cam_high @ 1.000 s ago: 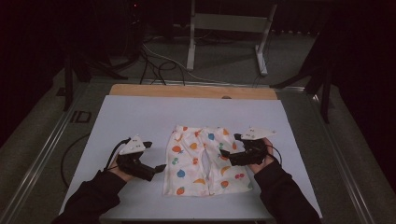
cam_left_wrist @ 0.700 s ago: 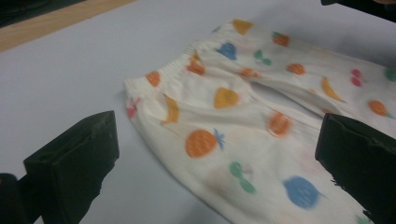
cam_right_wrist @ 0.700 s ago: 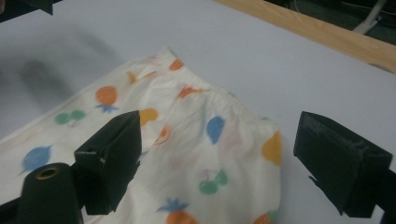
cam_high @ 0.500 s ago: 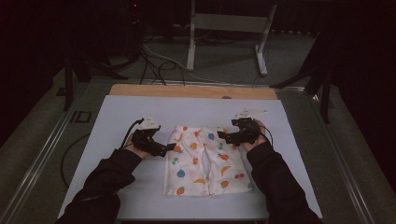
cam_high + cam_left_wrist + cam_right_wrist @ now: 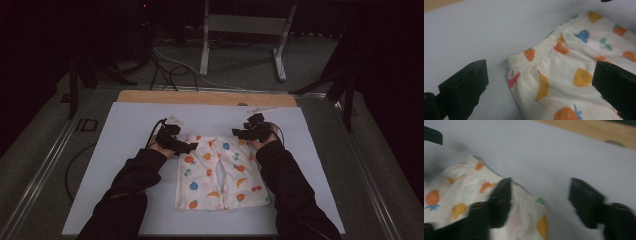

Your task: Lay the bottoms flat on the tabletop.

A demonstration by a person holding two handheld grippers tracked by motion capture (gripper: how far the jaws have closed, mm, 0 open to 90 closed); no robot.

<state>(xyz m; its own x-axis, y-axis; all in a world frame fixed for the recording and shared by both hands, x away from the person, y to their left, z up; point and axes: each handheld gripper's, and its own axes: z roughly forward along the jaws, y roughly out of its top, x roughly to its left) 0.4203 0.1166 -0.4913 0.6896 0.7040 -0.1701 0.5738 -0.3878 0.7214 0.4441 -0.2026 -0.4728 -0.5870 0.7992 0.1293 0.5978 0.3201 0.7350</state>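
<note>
With the left tongs (image 5: 536,82) gaping wide over one waistband corner and the right tongs (image 5: 539,202) just narrowing astride the other, neither pinching yet, the fruit-print shorts (image 5: 220,172) flat on the bench (image 5: 125,130) could bunch or slip.

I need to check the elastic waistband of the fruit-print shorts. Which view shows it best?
The left gripper view: the waistband is close and sharp, gathers visible. The right gripper view shows it blurred, partly behind a jaw. The high view shows it small, between both grippers.
</note>
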